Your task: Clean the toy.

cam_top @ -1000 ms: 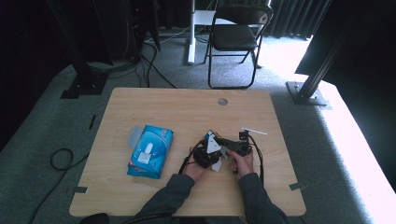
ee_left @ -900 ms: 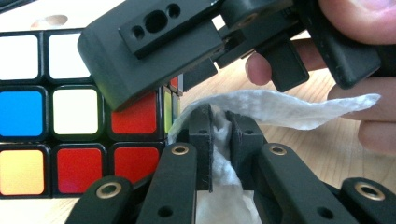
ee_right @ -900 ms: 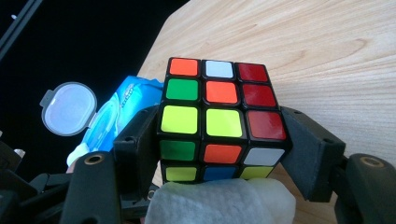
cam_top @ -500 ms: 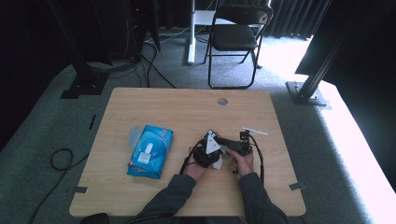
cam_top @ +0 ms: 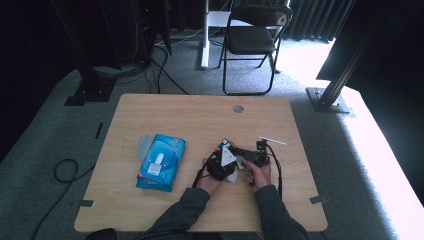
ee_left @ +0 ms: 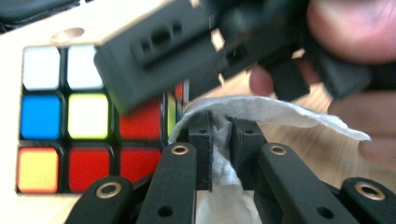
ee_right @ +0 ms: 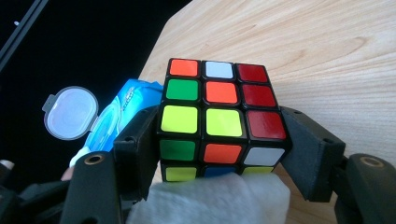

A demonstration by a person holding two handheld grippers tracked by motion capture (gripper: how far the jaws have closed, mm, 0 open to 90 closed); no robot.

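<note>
Left tongs: you have them pinched narrow on a white wipe, the cloth bunched between the two pads and draped toward the cube.
Right tongs: you have them clamped on the puzzle cube, one jaw on each side face, coloured stickers facing the camera.
Where the work sits: both of your hands meet just inside the near edge of the bench, a little right of its middle; the cube is held there, off the wood as far as the gripper views tell.
Wipe against cube: in the right gripper view a fold of wipe lies along the cube's lower edge, touching it.
Risk, grip: the jaws bear on smooth sticker faces, so a hard rub from your left could push the cube askew or out.
Risk, layers: sideways pressure might twist a layer of the cube rather than clean it.
Risk, cloth: only a small pinch of wipe is caught; a drag could pull it free.
Farther off: the blue wipes pack lies toward the left edge with its lid flipped open; left so, the wipes may dry.
</note>
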